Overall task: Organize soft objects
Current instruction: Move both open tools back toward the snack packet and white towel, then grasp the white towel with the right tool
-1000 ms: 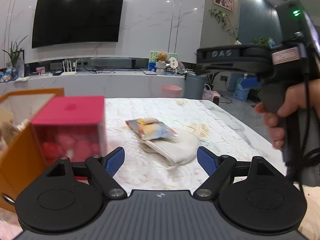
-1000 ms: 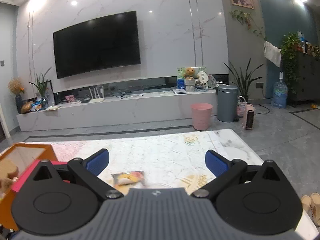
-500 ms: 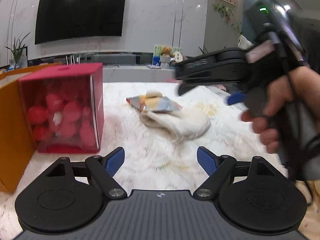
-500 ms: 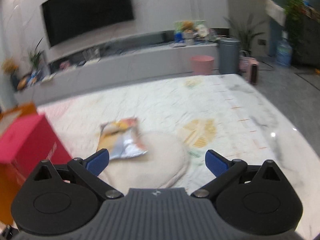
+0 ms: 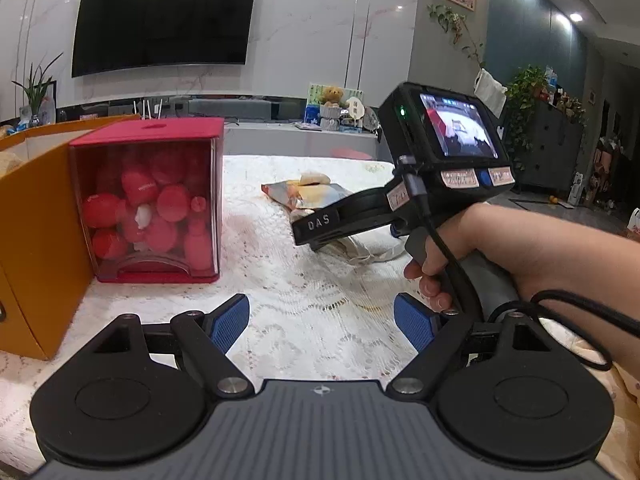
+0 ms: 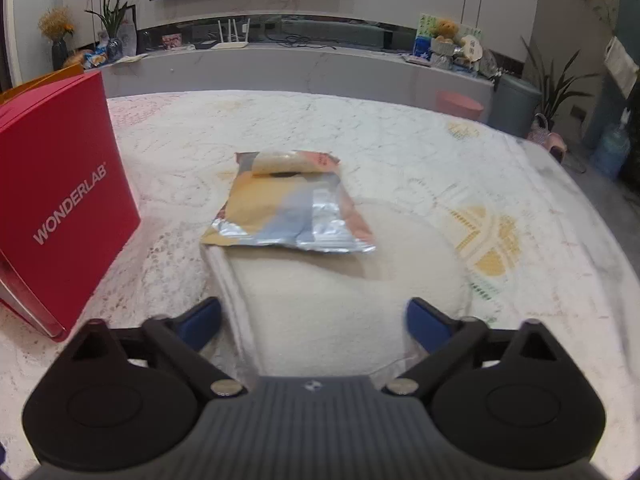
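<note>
While my right gripper (image 6: 314,318) tilts down over the worktop (image 6: 400,152), its jaws wide but starting to close, the cream cushion (image 6: 332,300) lies directly ahead and below, its near edge between the pads, which do not yet press on it. A foil snack bag (image 6: 288,212) rests on the cushion's far half, long axis running away from me. My right hand is nearer; my left gripper (image 5: 322,320) hangs wide and empty, well short. Only the left view shows the red box's (image 5: 152,200) clear front with red soft balls inside and the orange box (image 5: 36,240) beside it.
</note>
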The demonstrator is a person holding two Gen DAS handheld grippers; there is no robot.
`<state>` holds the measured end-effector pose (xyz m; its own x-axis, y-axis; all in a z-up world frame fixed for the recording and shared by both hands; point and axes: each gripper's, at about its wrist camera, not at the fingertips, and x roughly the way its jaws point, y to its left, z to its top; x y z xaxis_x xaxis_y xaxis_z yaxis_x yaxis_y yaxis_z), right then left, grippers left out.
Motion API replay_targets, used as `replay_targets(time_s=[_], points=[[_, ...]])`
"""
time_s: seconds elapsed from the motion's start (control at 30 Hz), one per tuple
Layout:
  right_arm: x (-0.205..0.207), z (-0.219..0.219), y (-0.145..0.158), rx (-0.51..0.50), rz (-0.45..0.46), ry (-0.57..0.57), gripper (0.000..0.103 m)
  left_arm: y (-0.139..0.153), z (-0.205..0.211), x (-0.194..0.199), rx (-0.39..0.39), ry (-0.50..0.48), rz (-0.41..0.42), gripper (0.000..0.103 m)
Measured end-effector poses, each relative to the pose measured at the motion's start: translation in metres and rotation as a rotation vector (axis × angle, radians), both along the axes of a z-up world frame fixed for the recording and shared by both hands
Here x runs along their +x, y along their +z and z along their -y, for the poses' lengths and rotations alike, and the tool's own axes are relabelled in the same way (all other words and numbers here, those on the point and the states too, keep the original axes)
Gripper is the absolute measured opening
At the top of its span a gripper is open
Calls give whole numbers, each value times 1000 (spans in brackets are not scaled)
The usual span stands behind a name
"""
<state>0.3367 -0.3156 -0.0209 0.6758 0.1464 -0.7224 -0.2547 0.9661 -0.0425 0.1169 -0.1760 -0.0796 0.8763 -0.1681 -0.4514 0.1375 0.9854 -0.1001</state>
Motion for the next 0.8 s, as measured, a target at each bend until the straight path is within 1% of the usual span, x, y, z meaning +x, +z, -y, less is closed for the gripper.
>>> replay_targets(time_s=[0.03, 0.1, 0.13, 0.2, 0.27, 0.33, 0.4, 0.43, 0.47, 0.5, 0.57, 0.63, 0.7, 0.8], points=[[0, 0, 1, -2, 8, -3, 90, 0, -2, 1, -3, 3, 0, 96], [-1, 2, 3, 0, 17, -8, 76, -1, -4, 5, -11, 13, -15, 96], [-2, 4, 4, 7, 19, -6, 71, -2, -6, 6, -16, 19, -28, 96], [-4, 8, 7, 15, 19, 9, 51, -2, -9, 7, -23, 23, -39, 96], [-6, 10, 7, -1, 15, 15, 43, -1, -11, 6, -22, 16, -37, 96], [-10, 11, 8, -6, 10, 23, 40, 1, -16, 3, -22, 0, -37, 96], [-14, 9, 11, -58, -4, 72, 36, 3, -22, 2, -41, 0, -43, 96], [-15, 9, 14, -78, -31, 100, 34, 5, -27, 3, -64, 5, -48, 96], [-16, 11, 19, -90, -68, 117, 29, 7, -31, 3, -89, 13, -52, 96], [-18, 15, 25, -88, -95, 117, 29, 9, -35, 4, -117, 19, -55, 96], [-25, 23, 40, -67, -125, 104, 28, 13, -43, 6, -173, 19, -61, 96], [-33, 29, 57, -56, -137, 90, 28, 17, -49, 6, -204, 17, -58, 96], [-42, 33, 70, -34, -161, 71, 28, 20, -54, 6, -211, 28, -47, 96], [-59, 40, 84, 33, -226, 55, 29, 23, -59, 6, -217, 34, -40, 96]])
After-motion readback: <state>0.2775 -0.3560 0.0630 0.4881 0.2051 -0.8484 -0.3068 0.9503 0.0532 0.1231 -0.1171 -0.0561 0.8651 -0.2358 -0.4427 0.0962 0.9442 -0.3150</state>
